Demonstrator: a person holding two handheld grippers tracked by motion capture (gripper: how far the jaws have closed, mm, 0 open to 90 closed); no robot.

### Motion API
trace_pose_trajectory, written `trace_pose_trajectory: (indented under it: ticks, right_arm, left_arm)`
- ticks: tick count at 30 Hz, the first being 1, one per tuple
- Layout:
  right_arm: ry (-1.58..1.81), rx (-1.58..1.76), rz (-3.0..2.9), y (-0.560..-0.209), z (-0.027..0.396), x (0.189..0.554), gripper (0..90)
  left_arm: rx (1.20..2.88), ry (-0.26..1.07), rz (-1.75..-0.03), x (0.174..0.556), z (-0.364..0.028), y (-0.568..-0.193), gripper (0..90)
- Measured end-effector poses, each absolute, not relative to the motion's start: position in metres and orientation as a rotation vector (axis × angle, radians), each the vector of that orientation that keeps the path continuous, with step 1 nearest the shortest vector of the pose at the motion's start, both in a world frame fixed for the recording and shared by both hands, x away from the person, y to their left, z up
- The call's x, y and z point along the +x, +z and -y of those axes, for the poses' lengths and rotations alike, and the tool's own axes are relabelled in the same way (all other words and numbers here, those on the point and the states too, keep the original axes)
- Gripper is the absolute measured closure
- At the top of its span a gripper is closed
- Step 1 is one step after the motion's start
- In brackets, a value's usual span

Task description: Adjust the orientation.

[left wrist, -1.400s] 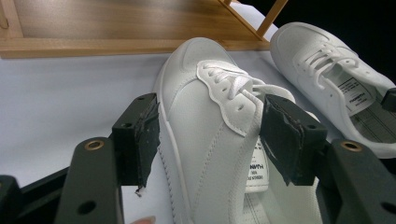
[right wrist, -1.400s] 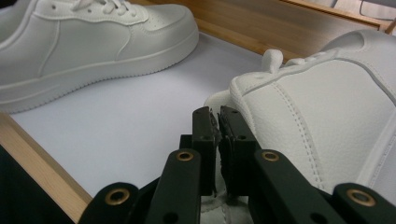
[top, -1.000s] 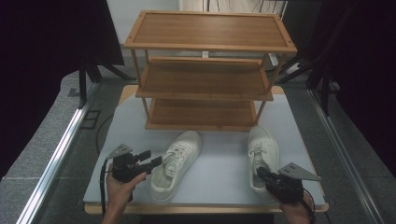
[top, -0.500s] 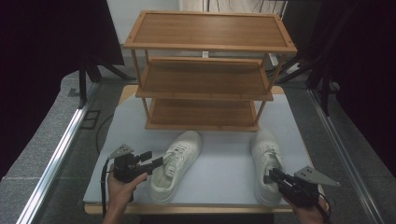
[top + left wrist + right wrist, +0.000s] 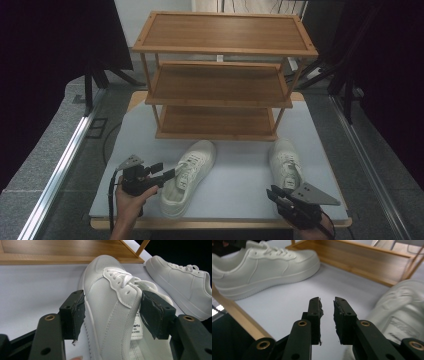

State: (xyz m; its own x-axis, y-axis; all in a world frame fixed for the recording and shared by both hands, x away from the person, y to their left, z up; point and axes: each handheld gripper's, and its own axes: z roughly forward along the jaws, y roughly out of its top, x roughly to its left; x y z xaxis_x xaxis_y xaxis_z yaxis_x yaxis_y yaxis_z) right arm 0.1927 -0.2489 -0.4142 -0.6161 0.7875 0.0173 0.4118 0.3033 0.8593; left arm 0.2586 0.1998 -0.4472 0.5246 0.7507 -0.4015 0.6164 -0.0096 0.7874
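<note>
White left shoe (image 5: 112,315): your left claw (image 5: 112,312) pinches its side wall.
Right claw (image 5: 327,315): jaws just opening, narrow gap, nothing between; right shoe (image 5: 397,312) beside it.

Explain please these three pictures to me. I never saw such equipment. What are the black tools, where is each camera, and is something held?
A person stands at a table and holds a two-jaw gripper in each hand. The high view looks down from above the person's side. Each other view comes from a camera riding on one gripper, looking along its black jaws. On the table stand a wooden shoe rack and two white shoes. The left gripper has its jaws around the side wall of the left shoe, one pad outside, one inside; whether they press is unclear. The right gripper holds nothing: its jaws have just been opening, a narrow gap between them, beside the right shoe.
</note>
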Motion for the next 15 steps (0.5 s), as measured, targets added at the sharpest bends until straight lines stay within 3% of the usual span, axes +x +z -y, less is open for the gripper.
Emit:
trace_pose_trajectory:
  ticks: [15]
  right_arm:
    - [1.078, 1.11, -2.201, -0.435, 0.243, 0.195, 76.7]
  left_arm:
    - [1.706, 0.151, -1.163, 0.259, -0.201, -0.448, 36.5]
